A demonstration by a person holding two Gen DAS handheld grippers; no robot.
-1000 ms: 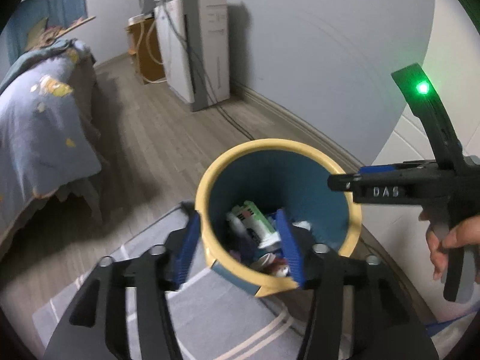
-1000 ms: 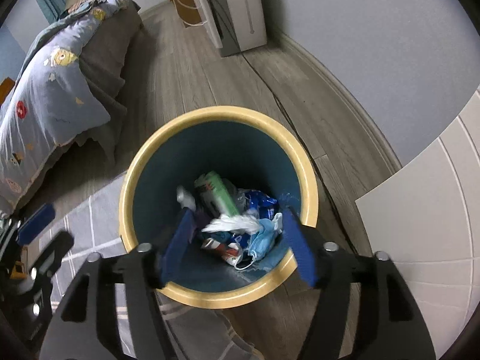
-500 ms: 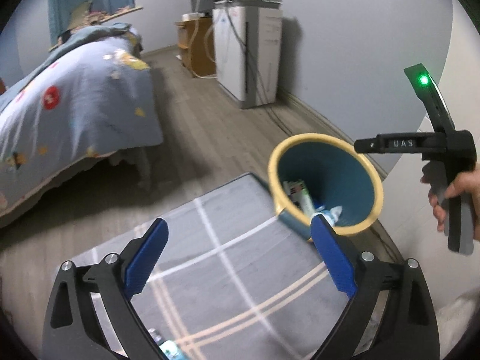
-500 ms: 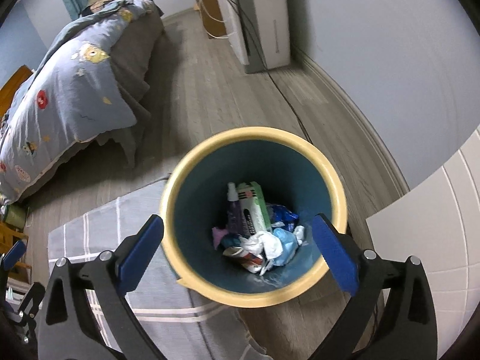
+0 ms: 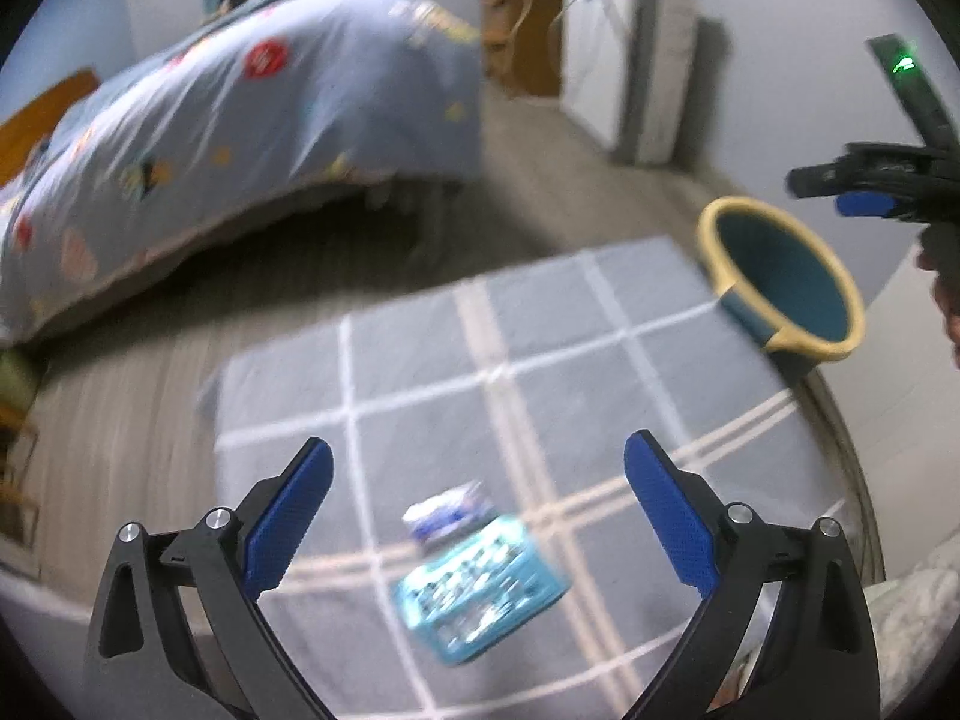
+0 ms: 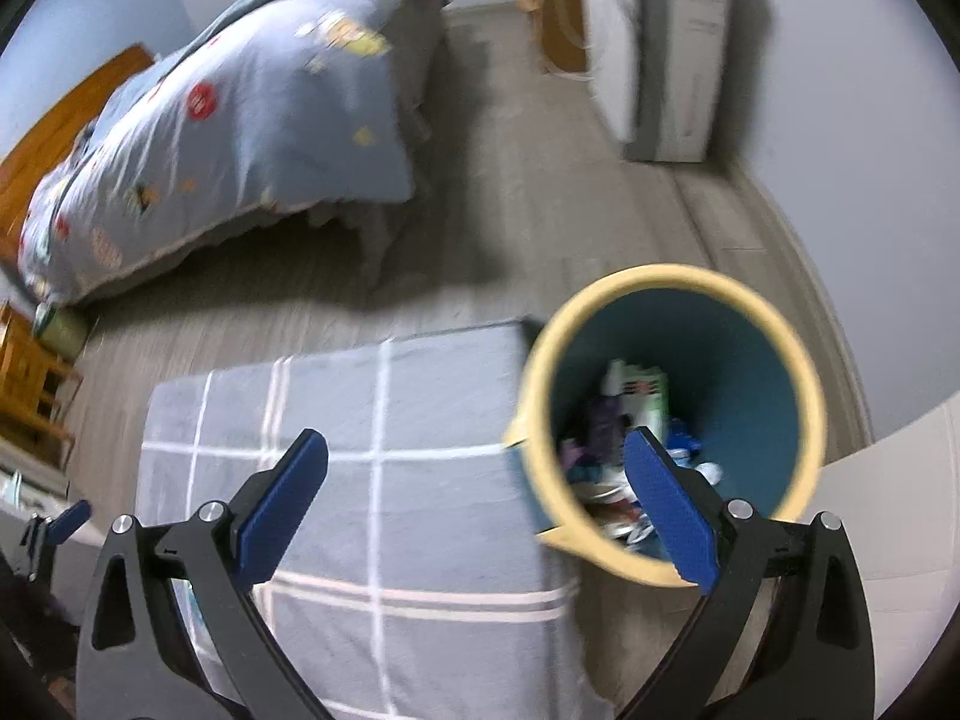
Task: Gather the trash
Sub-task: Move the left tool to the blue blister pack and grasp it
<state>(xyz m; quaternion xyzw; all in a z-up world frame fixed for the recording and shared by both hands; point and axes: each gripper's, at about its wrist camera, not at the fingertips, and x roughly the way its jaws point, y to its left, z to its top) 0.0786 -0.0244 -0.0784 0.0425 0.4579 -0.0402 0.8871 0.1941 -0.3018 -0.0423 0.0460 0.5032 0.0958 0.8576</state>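
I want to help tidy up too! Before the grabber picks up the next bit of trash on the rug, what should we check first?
1. Left gripper open and empty: ok.
2. Right gripper open and empty: ok.
3. Trash left on the grey checked rug: ok; a teal flat printed packet and a small blue-and-white wrapper lie between the left fingers' lines.
4. The two pieces apart for a single grab: cannot tell; blur hides their edges.
5. Round teal bin with yellow rim upright beside the rug's corner, with room inside: ok.
6. Clear view: not ok; both pictures are blurred.
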